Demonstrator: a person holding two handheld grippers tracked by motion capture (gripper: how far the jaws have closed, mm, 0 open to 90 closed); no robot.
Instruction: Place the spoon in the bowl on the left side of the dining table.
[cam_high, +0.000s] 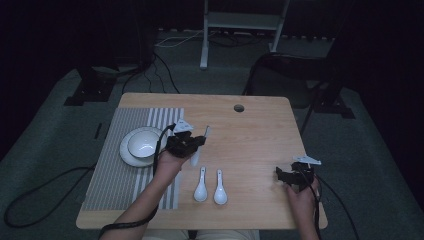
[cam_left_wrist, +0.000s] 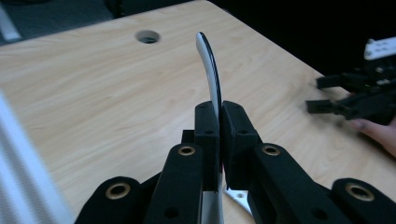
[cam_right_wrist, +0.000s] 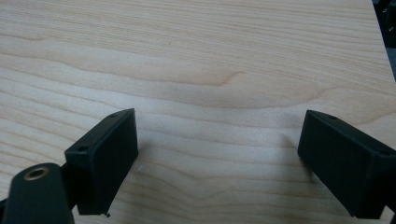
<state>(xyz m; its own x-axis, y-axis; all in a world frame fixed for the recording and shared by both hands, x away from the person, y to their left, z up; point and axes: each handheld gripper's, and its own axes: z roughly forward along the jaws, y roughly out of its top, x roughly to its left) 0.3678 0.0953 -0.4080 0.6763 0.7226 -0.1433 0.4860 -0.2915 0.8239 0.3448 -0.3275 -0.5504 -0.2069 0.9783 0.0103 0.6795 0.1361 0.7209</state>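
Spoon clamped between left gripper jaws, handle projected lengthwise beyond them over wooden table; right gripper released.

Your left gripper is clamped tight, jaws pressed together, raised over the middle of the table, forearm reaching in from the near edge. Your right gripper rests near the right edge, jaws spread wide.

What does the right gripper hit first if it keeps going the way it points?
Probably just the bare table. The right gripper has its jaws open and tilted down at the wood, with nothing between or ahead of them. In the high view the two spoons lie further along its line, though depth is unclear.
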